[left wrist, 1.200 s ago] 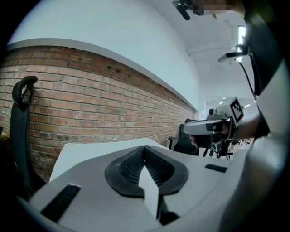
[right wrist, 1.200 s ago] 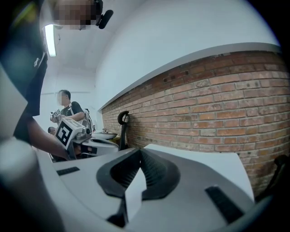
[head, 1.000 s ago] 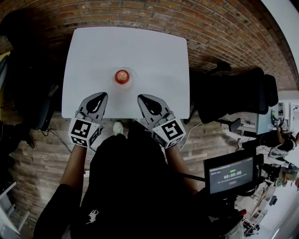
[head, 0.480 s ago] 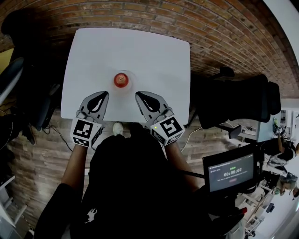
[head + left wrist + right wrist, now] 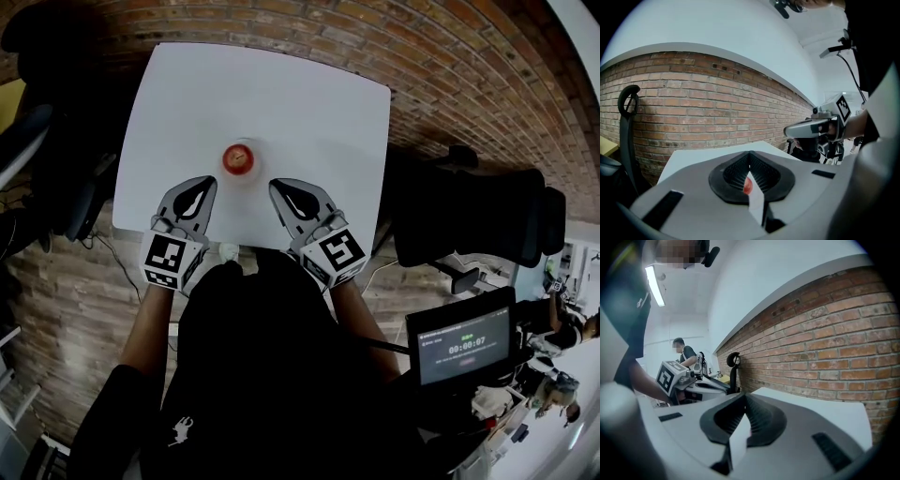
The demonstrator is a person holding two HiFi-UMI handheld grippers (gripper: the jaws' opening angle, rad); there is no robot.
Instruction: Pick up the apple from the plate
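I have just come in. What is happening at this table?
A person at a white table holds a two-jaw tool in each hand. The left tool and the right tool are both shut and empty, over the near edge of the table. Just beyond them, between the two, a red apple lies on a clear plate, untouched.

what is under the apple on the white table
A small pale plate, its rim showing around the apple, resting on the white table. The plate's middle is covered by the apple and cannot be seen.
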